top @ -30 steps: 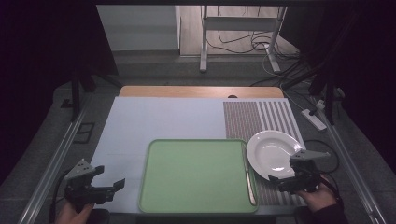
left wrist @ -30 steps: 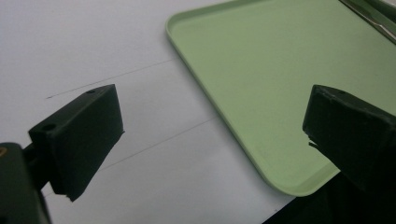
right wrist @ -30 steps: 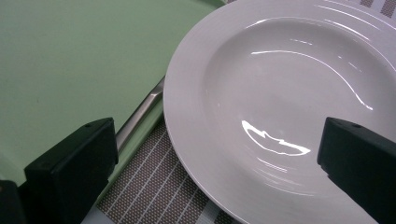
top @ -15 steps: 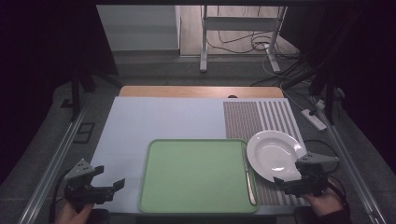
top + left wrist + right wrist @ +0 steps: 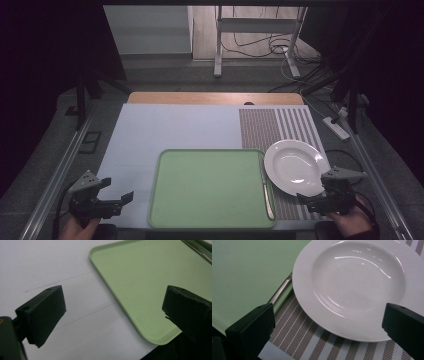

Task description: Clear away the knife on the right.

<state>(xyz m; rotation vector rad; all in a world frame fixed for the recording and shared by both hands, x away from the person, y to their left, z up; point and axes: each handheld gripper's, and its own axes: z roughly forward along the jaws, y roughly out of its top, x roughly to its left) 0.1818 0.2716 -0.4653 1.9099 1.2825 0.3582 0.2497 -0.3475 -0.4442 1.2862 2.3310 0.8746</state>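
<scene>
Striped mat (image 5: 280, 131) carries the white plate (image 5: 296, 166) beside the green tray (image 5: 210, 187) — right gripper (image 5: 320, 199) jaws spread wide, just short of the plate's near rim, not touching; left gripper (image 5: 116, 201) also released.

A lab or test room: loose black cables (image 5: 260, 47) trail across the bare floor far behind the bench (image 5: 165, 125), a white power strip (image 5: 336, 127) lies at right, and metal rails (image 5: 60, 170) flank it.
</scene>
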